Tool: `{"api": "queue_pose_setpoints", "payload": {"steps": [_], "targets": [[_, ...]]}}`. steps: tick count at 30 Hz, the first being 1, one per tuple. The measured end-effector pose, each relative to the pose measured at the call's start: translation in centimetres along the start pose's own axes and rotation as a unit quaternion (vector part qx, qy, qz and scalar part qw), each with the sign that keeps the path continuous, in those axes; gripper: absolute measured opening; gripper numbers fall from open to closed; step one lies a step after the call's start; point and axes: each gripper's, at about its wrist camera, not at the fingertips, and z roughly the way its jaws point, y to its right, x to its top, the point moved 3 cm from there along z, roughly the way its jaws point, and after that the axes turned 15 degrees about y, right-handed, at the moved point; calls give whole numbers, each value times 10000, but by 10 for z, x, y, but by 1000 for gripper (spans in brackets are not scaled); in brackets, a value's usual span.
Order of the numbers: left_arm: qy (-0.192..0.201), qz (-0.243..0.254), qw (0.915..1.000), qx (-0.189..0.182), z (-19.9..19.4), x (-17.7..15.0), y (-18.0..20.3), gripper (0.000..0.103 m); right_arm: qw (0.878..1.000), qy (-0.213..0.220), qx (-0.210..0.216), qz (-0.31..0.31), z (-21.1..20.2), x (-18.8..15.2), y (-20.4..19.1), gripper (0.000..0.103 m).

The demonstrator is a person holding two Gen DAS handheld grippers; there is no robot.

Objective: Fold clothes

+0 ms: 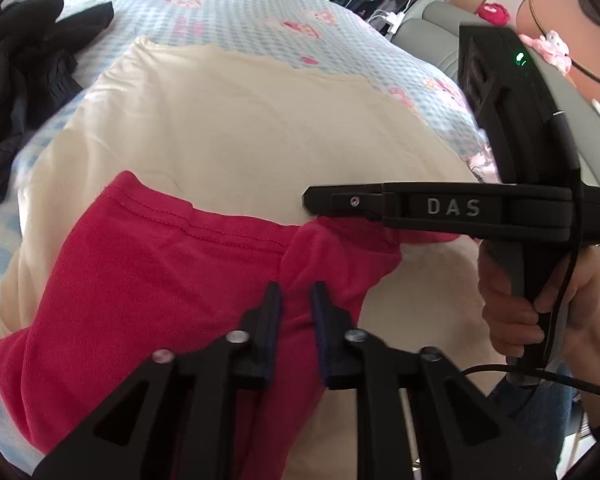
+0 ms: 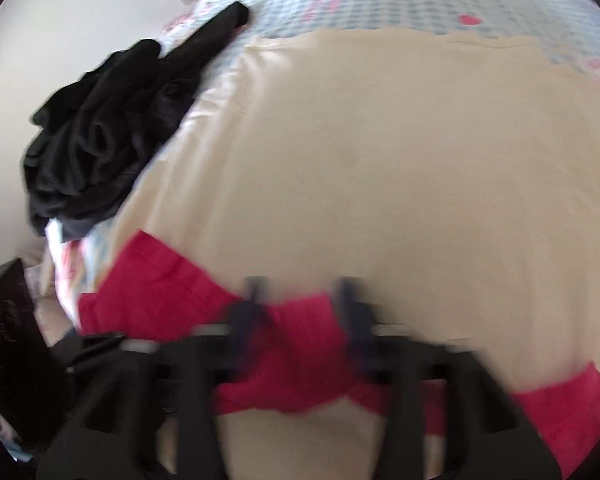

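Item: red knit garment point(image 1: 148, 264), lying rumpled on a cream sheet point(image 1: 260, 128) spread over a bed with a blue checked cover point(image 1: 236, 12); a heap of black clothes point(image 1: 24, 76) sits apart at the bed's far left. Material: thin, soft jersey with a stitched hem along its upper edge; judged light, limp and without stiffness, so it will sag and bunch wherever unsupported and drag the loose sheet if pulled flat across it. Not fragile, not slippery. Handling points: hem, seams and corners, taken at two well-separated spots so the cloth hangs taut between them. Left tongs point(image 1: 296, 300): fingers drawn close, pinching a raised ridge of the red cloth near its middle. Right tongs point(image 1: 312, 200): pressed together at the garment's right-hand edge, seemingly nipping the fabric there; the right wrist view point(image 2: 300, 300) is motion-blurred, red cloth between the fingers. A hand point(image 1: 516, 300) grips the right handle.
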Motion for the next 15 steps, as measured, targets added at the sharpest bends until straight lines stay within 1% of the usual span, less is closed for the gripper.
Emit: {"api": "queue_pose_setpoints", "payload": {"steps": [1,2,4,6,7,8,9,10,11,14,15], "targets": [[-28,-7,10000,49,1,-2,-2,7,9996,84,-122,-233,-1,0,-6,9],[-52,-59,9999,107,1,-3,-5,6,9987,150,-301,-380,-3,0,-7,8],[-52,-232,9993,293,-2,-4,-16,3,9954,257,-737,-550,-5,0,-5,7],[-9,-475,9976,495,-7,-4,-30,3,9895,372,-1265,-593,-10,2,8,7],[71,-698,9968,378,-11,-2,-34,3,9881,411,-1407,-462,-16,3,18,9],[242,-802,9962,230,-18,2,-34,3,9903,468,-1279,-268,-24,2,22,10],[422,-788,9960,13,-23,7,-29,4,9930,544,-1042,-71,-35,1,24,10],[571,-760,9953,-185,-27,11,-23,4,9948,619,-805,126,-45,0,26,16],[544,-650,9960,-273,-24,10,-15,4,9950,706,-688,164,-57,-3,24,25],[461,-320,9970,-535,-16,9,8,4,9937,922,-631,75,-86,-18,15,29],[423,-188,9974,-550,-12,9,15,4,9934,955,-627,119,-92,-24,15,29]]}}
